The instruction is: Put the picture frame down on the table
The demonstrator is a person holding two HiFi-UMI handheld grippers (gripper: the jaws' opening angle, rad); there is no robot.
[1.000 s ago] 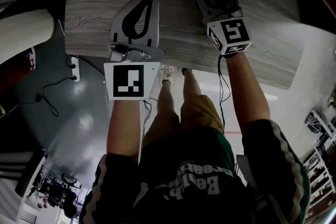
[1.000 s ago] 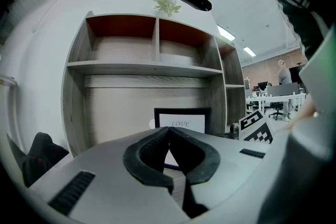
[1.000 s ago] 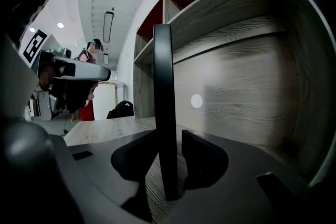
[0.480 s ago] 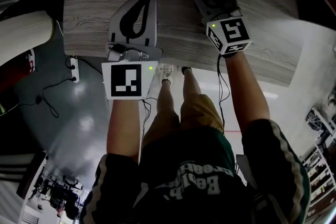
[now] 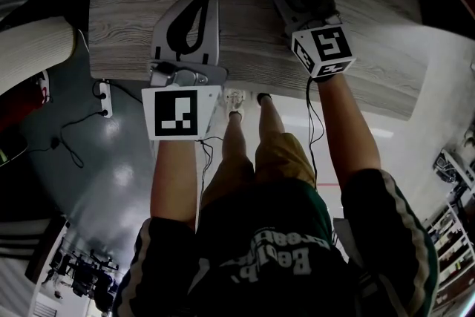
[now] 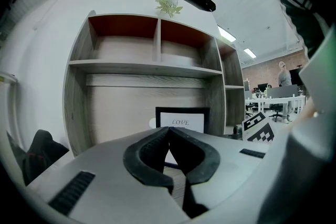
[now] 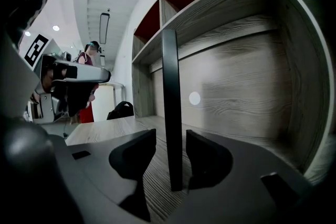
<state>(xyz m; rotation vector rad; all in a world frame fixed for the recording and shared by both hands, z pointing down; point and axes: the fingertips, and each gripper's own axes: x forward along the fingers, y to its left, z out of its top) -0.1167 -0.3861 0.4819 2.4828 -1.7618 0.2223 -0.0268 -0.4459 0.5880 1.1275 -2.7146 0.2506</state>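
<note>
We judge the task nearly done. The picture frame (image 7: 171, 86) stands upright on its lower edge on the table (image 7: 105, 131), seen edge-on between the jaws of the right gripper (image 7: 169, 136). Those jaws have just been opening and now stand wide, with a slim gap of daylight on either side of the frame, so neither pad presses on it. What props the frame up from behind we cannot tell. The left gripper (image 6: 169, 131) hangs beside it with its jaw tips met and nothing between them; the frame's printed face shows just beyond those tips and a little to their right.

What is left, as we read it, is only to draw the right gripper straight back off the frame and see that it stands by itself.

Room is tight sideways: each right jaw is just beside a face of the frame, so any sidelong drift or roll could tip it. Ahead of the jaws the shelf unit (image 6: 152, 68) closes the way with its back panel, near the frame. Behind both grippers the table ends at its near edge and the way back is free. Left of the right jaws lies bare wood, then the left gripper.
</note>
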